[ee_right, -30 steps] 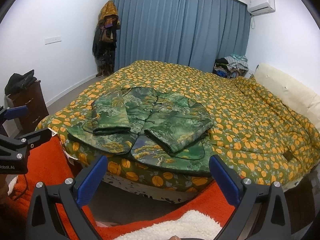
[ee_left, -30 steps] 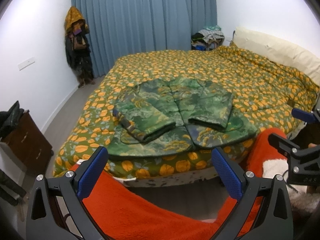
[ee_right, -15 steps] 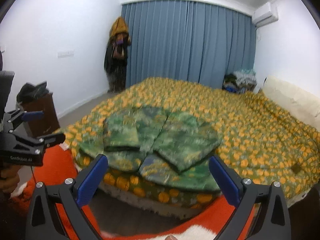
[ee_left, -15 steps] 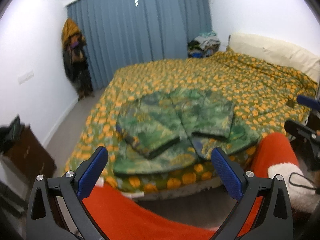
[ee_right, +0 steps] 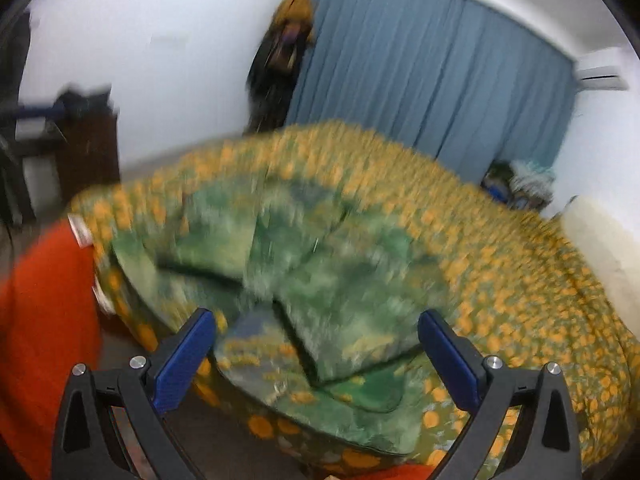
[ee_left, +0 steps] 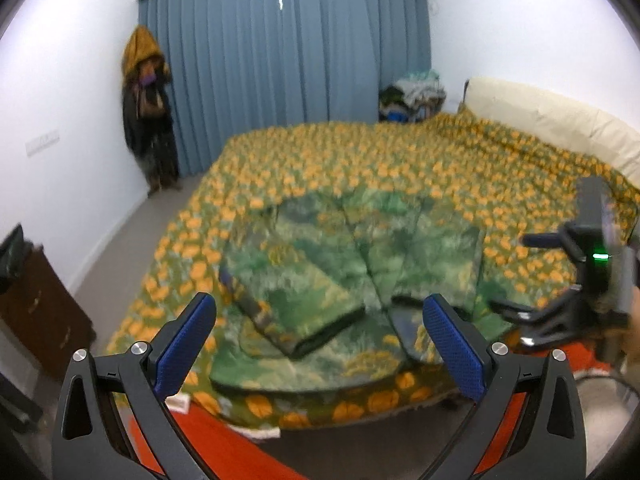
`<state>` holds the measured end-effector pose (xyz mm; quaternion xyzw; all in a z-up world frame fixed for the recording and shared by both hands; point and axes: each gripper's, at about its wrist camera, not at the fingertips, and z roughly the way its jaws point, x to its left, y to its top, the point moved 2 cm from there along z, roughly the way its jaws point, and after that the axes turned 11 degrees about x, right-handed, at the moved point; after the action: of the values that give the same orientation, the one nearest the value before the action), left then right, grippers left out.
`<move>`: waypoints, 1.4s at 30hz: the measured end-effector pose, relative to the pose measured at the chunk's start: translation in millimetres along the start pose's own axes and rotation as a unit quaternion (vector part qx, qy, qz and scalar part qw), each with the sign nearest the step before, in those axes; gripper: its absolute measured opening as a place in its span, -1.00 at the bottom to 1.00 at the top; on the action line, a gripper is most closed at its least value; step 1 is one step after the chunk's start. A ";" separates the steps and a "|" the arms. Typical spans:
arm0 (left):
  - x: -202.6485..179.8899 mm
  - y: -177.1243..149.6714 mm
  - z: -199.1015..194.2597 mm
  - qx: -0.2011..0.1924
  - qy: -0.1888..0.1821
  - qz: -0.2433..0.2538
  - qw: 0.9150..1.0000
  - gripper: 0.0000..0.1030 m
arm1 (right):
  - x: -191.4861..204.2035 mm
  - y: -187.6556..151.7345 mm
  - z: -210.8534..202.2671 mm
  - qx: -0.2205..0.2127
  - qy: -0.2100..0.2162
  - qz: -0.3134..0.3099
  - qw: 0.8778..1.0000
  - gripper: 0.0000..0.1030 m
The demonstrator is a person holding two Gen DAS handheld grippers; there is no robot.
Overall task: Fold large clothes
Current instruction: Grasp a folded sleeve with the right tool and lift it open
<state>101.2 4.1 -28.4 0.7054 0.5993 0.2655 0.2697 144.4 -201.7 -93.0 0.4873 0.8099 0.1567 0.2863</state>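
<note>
A green patterned jacket [ee_left: 344,264] lies flat near the foot edge of the bed, both sleeves folded in over its front; it also shows, blurred, in the right wrist view [ee_right: 304,280]. My left gripper [ee_left: 320,332] is open and empty, held in the air just short of the jacket's near hem. My right gripper [ee_right: 316,352] is open and empty, close above the jacket's near right corner. The right gripper's body [ee_left: 588,276] shows at the right edge of the left wrist view.
The bed has a yellow-and-green flowered quilt [ee_left: 460,168] and a cream headboard [ee_left: 560,124]. A blue curtain [ee_left: 288,64], a coat rack [ee_left: 148,108], a clothes pile [ee_left: 412,96] and a dark cabinet [ee_left: 36,304] stand around. Orange cloth [ee_right: 44,312] lies at the bed's foot.
Both grippers have risen and moved forward toward the jacket, which now looks larger. The right wrist view has tilted and blurred with motion. Both stay open; the jacket has not moved.
</note>
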 end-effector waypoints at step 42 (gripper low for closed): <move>14.2 31.1 191.0 0.160 -0.034 0.211 0.964 0.99 | -398.7 -166.7 31.5 0.070 -0.205 0.518 0.827 -0.07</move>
<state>258.3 2.1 -142.3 0.8582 0.4623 0.1933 0.1115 191.2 -632.4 -82.5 0.8750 0.3700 0.1211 0.2879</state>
